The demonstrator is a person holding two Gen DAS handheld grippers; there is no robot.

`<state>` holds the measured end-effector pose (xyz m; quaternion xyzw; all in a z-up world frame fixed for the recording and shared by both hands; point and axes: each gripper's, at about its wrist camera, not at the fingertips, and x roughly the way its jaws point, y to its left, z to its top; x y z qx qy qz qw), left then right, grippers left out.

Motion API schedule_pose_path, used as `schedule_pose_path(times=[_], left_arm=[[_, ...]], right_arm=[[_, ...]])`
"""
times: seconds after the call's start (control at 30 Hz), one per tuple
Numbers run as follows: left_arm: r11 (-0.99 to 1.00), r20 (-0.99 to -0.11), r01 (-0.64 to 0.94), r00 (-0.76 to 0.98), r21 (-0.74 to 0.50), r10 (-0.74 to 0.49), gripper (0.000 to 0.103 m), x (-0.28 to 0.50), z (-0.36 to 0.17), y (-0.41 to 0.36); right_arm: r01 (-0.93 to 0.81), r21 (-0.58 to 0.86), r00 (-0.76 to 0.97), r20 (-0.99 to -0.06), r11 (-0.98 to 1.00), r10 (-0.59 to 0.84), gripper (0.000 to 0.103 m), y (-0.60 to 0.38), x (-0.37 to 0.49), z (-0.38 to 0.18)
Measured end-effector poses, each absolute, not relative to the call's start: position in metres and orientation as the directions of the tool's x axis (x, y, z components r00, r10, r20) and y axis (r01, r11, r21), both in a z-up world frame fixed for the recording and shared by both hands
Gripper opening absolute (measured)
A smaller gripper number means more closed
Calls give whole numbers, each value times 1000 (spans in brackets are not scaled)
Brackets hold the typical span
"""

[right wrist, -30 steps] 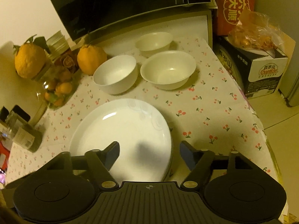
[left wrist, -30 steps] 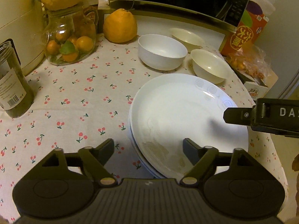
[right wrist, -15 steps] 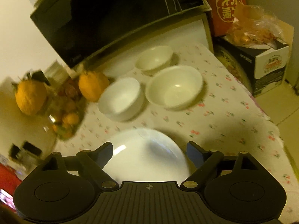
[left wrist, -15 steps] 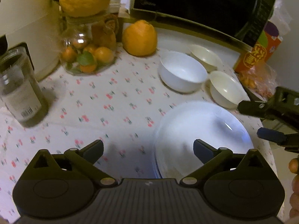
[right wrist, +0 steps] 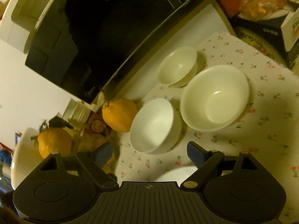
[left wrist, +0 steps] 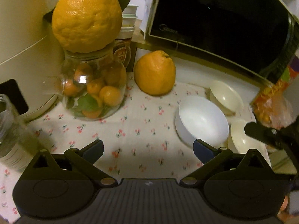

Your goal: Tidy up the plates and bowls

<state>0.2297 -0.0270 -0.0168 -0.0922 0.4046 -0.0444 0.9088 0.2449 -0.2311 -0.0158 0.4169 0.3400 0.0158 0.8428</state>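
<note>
Your left gripper (left wrist: 147, 150) and right gripper (right wrist: 149, 152) both hover with fingers apart, holding nothing. The white bowl (right wrist: 154, 125) sits on the desk (right wrist: 261, 130) touching the wide cream bowl (right wrist: 214, 97), the small cream bowl (right wrist: 177, 66) just behind them.

- Left wrist view looks low across the bench (left wrist: 130, 130) toward its back edge
- Right wrist view, rolled, looks down closer; both share the white bowl (left wrist: 202, 121) (right wrist: 153, 125)
</note>
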Motion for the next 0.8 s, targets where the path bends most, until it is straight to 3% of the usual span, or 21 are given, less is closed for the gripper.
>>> schedule_pose_path(times=[0.13,0.37,0.47,0.53,0.73,0.8], left_arm=[[963,-706,-2,681,-271,-197,94,248,-22,-26],[931,-666,40,687,-364,-290,75,271,-32,-36],[922,-652,66,688,-381,-319,62,277,-39,-42],[918,-655,78,677,-389,-335,48,280,-45,-47],[916,-667,84,660,-392,-346,21,288,-56,-53],[914,-669,80,656,-397,-349,17,288,-57,-53]], right_arm=[[258,747,773,-540,613,333,86,-231,259,-28],[309,768,788,-537,560,302,57,-235,274,-47],[322,750,787,-551,577,278,44,-236,276,-54],[329,737,783,-562,591,266,39,-237,276,-57],[337,713,770,-584,615,255,29,-239,281,-67],[337,713,770,-585,615,256,25,-239,282,-68]])
